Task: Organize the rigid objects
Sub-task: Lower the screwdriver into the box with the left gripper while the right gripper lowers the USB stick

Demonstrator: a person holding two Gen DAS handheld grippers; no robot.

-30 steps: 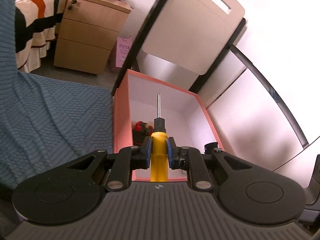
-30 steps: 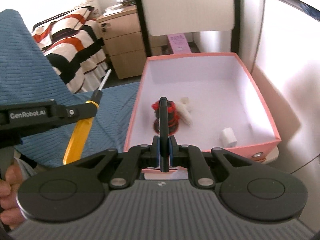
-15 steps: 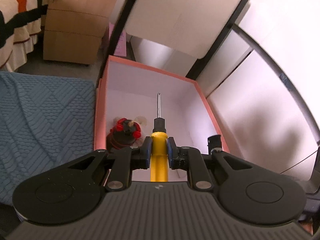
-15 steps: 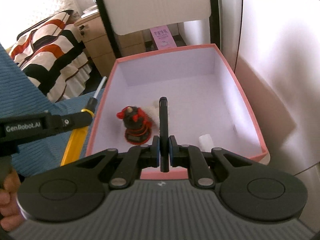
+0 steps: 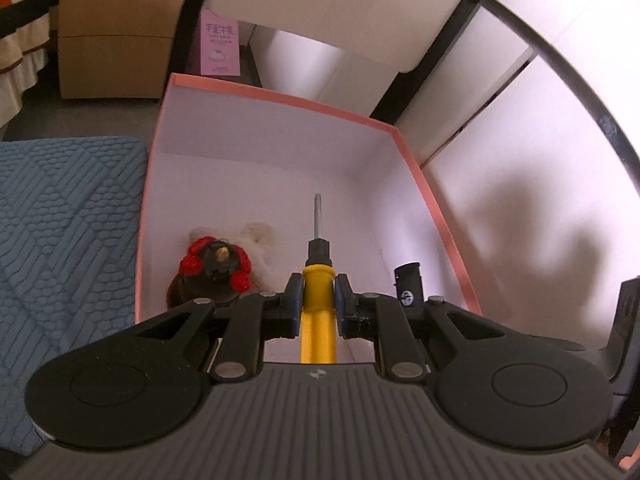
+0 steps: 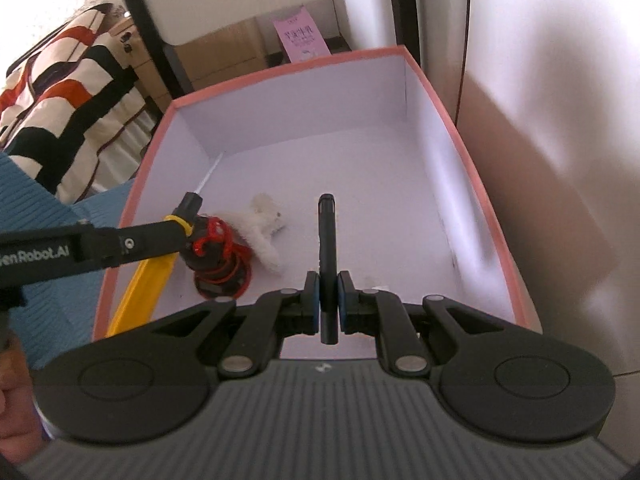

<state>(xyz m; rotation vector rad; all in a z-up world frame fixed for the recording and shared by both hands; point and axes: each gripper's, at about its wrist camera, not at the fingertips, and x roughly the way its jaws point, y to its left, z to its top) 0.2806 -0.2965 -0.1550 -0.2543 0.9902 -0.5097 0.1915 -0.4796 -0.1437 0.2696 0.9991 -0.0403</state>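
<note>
My left gripper (image 5: 317, 296) is shut on the yellow handle of a screwdriver (image 5: 319, 252), whose metal tip points into the pink-rimmed box (image 5: 432, 200). From the right wrist view, that left gripper (image 6: 176, 232) and the screwdriver (image 6: 148, 280) reach over the box's left wall (image 6: 132, 208). My right gripper (image 6: 328, 292) is shut on a thin black flat object (image 6: 327, 232), held on edge above the white box floor. The same black object (image 5: 408, 284) shows at the right in the left wrist view. In the box lie a dark figure with red beads (image 6: 216, 256) and a white plush toy (image 6: 266, 228).
A blue textured cloth (image 5: 60, 220) lies left of the box. Behind it stand a wooden drawer cabinet (image 5: 112, 40), a pink card (image 5: 220, 48) and striped bedding (image 6: 60, 92). A white panel with a black frame (image 5: 320, 8) rises behind the box. A person's hand (image 6: 12, 400) holds the left gripper.
Both grippers have moved forward and down toward the box. The screwdriver went from over the blue cloth to over the box's left side. Both grips are unchanged.
</note>
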